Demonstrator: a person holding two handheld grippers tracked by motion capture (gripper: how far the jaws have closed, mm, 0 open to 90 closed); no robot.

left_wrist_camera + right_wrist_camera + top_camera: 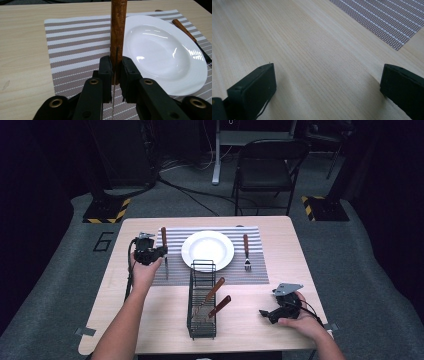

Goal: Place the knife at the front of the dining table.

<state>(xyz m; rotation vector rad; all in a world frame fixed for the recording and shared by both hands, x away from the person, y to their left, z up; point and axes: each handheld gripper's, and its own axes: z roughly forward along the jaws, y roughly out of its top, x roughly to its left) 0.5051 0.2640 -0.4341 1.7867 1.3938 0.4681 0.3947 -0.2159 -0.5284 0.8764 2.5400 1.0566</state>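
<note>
A knife with a wooden handle [163,237] [118,30] stands over the left part of a striped placemat [175,245] [75,42]. My left gripper [159,252] [116,67] is shut on it where handle meets blade, thin blade edge toward the camera. A white plate [207,249] [162,50] sits empty in the middle of the mat. To its right lies a wooden-handled fork [246,251] [190,35]. My right gripper [264,313] [328,70] rests low over bare table at the front right, open, jaws wide apart with nothing between them.
A black wire basket [201,320] stands in front of the plate with two wooden-handled utensils [216,290] leaning out of it. The wooden table [280,265] has bare room at both sides. A folding chair [265,165] stands beyond the far edge.
</note>
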